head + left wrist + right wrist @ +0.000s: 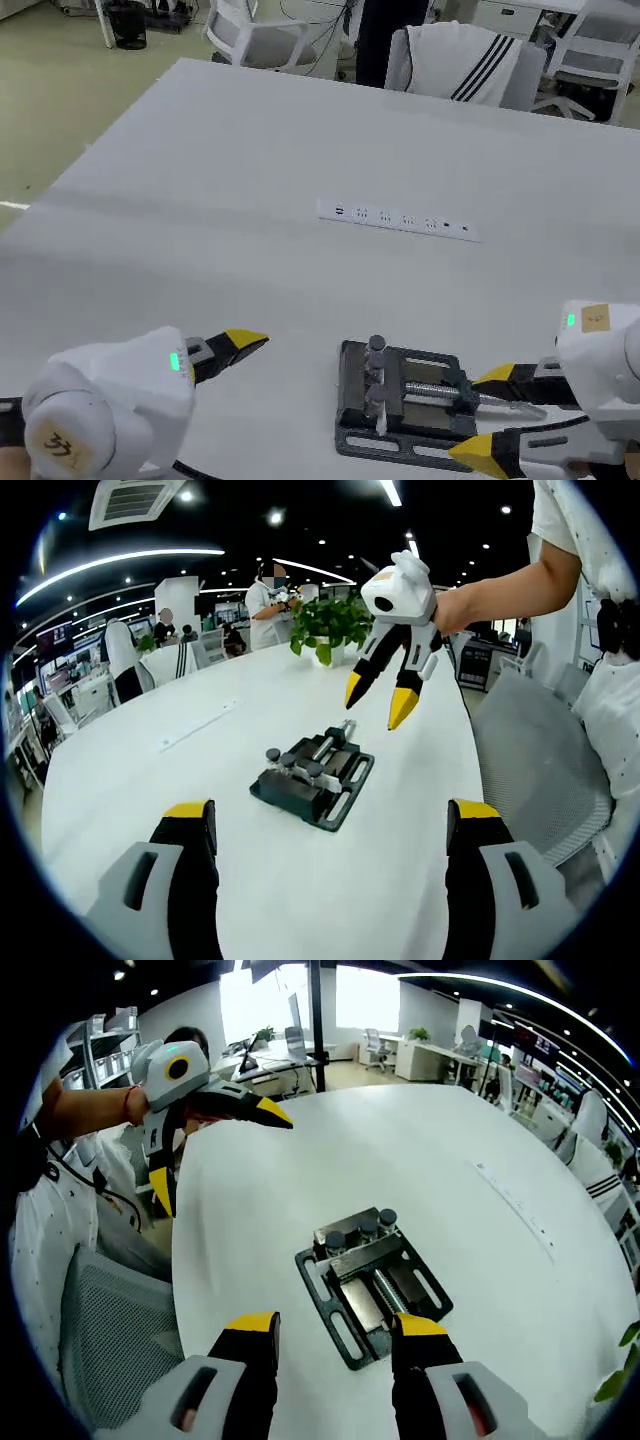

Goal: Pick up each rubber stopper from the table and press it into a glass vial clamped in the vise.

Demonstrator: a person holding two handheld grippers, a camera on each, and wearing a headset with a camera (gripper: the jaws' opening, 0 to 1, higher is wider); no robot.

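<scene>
Closest, at 7 o'clock in the head view, the left hand-held gripper (330, 808) has its jaws wide apart and empty; the right hand-held gripper (478, 416), at 4 o'clock, likewise; between them the vise (400, 400) rests on the worktop (250, 180); its vials (362, 1228) seem already topped by dark stoppers (377, 345); any remaining press should probably go straight down the vial's axis, gently.

White table (200, 200), worktop clean. A dark metal vise (420, 375) stands near the worktop's near edge. A white power strip (398, 219) lies flat toward the middle, well apart from the vise.
</scene>
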